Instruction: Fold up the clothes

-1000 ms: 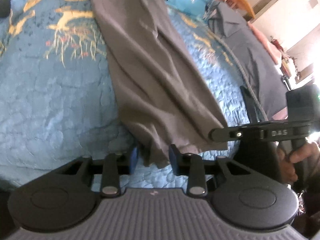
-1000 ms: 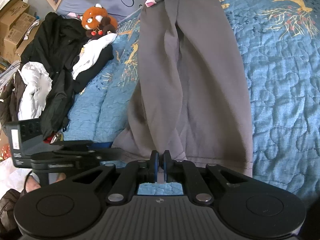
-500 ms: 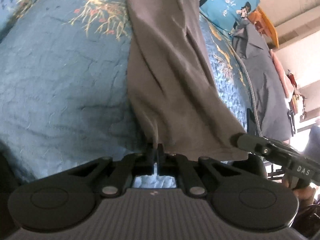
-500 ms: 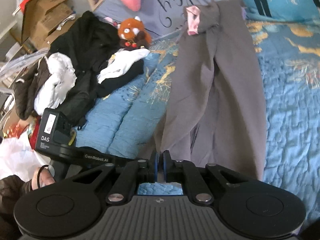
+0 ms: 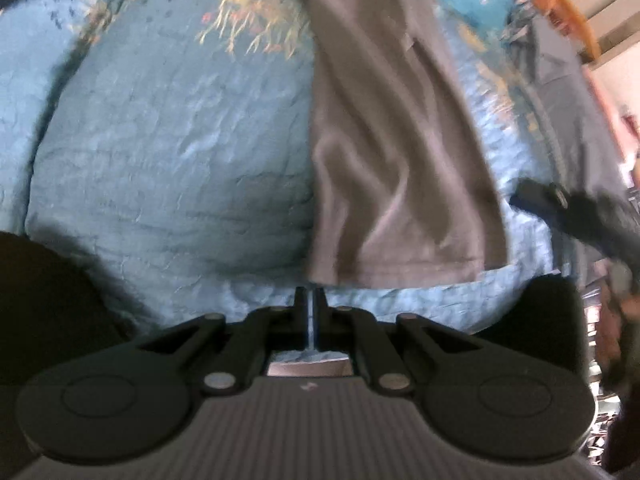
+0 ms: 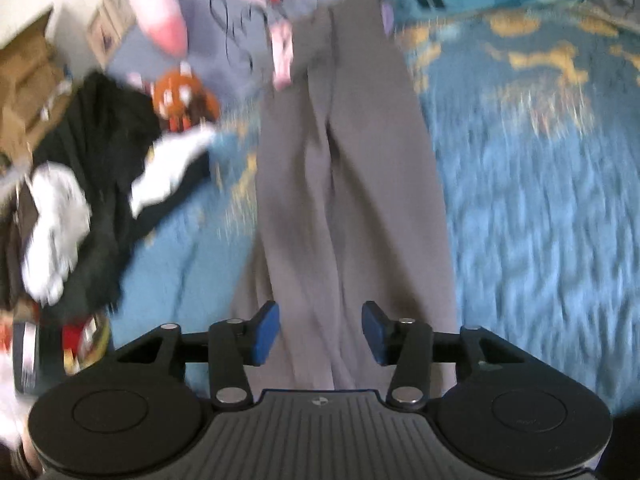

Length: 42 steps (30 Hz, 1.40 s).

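Jaws closed, the left gripper [image 5: 310,300] is sitting at the grey trousers' [image 6: 344,184] hem; the right gripper [image 6: 320,332] is gaping wide over them, legs running lengthwise away across the blue quilt [image 6: 540,200].

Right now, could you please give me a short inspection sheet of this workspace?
Surface: blue quilted bedspread with gold print.
Job's things: grey trousers laid lengthwise, hem nearest.
Clutter: dark clothes pile, plush toy, pillows.
Grippers: left gripper shut at the hem corner, grip unclear through blur; right gripper open over the trousers.
Cables: nothing seen.
Surroundings: cardboard boxes, picture frame.
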Tool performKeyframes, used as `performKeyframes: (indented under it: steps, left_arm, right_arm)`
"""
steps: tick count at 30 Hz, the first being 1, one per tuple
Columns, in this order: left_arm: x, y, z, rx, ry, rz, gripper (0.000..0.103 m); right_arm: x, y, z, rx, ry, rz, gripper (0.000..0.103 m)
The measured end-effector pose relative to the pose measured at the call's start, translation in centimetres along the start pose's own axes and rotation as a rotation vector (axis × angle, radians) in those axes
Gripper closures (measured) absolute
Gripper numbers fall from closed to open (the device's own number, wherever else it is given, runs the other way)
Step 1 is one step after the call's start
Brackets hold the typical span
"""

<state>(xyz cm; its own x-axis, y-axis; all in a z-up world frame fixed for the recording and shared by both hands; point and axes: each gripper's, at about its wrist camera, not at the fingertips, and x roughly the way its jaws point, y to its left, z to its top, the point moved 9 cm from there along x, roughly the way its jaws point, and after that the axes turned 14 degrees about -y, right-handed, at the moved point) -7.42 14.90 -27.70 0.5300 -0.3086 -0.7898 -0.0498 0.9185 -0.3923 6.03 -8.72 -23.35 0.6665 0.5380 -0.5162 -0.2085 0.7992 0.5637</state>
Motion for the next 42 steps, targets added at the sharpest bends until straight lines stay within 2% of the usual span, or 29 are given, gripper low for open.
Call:
performKeyframes:
  steps: [3,6,8,9,10,12,16,18,23,25,27,34,37,40,42]
  left_arm:
    - [-1.7,-1.7,1.3,0.024,-0.060,-0.111,0.094]
    - [-2.6,-4.0,2.6,0.101,-0.090,-0.200,0.069]
    - [-1.9,-5.8,3.2,0.163,-0.098,-0.217,0.063]
    - [-1.2,-6.6,3.1,0.206,-0.083,-0.251,0.051]
    - [-0.4,-7.1,3.2,0.220,-0.076,-0.249,0.036]
    - [1.1,-7.5,3.2,0.246,-0.058,-0.231,0.025]
    - [4.0,-6.0,2.6,0.272,-0.009,-0.098,0.025]
    - [5.2,-4.3,1.8,0.238,0.028,-0.041,0.025]
    - [5.1,-2.7,1.1,0.215,0.034,-0.017,0.025]
    - [4.7,-2.5,0.5,0.231,0.040,-0.002,0.025]
    - [4.7,-2.2,0.0,0.245,0.042,0.003,0.024]
    - [4.3,-1.9,-0.5,0.226,0.042,-0.014,0.020]
    - [4.2,-2.1,-0.9,0.246,0.039,-0.007,0.019]
    - [3.9,-2.2,-1.2,0.262,0.034,0.000,0.019]
    - [3.3,-2.1,-1.1,0.259,0.020,0.001,0.019]
  right_arm:
    - [3.0,0.5,2.9,0.029,-0.023,0.050,0.056]
    - [6.7,0.3,5.2,0.132,-0.017,0.095,0.057]
    - [8.6,-0.2,6.4,0.201,-0.012,0.097,0.057]
    - [9.5,-0.2,6.9,0.215,-0.013,0.090,0.057]
    - [10.4,-0.3,7.4,0.219,-0.013,0.079,0.057]
    - [11.8,-0.6,8.3,0.191,-0.004,0.046,0.057]
    - [14.0,-1.2,9.2,0.118,0.023,0.003,0.059]
    - [14.9,-1.5,9.4,0.106,0.037,0.000,0.064]
    - [15.8,-1.5,9.1,0.107,0.056,0.032,0.090]
    - [15.6,-1.3,9.3,0.092,0.038,0.026,0.098]
    - [15.2,-1.3,9.7,0.087,0.012,0.019,0.101]
    - [12.4,-1.1,11.9,-0.006,-0.071,-0.046,0.101]
    - [13.5,-2.6,11.8,-0.050,-0.026,-0.134,0.100]
    - [14.0,-3.9,11.7,0.005,-0.015,-0.159,0.090]
    - [12.5,-3.8,12.0,0.035,-0.072,-0.142,0.082]
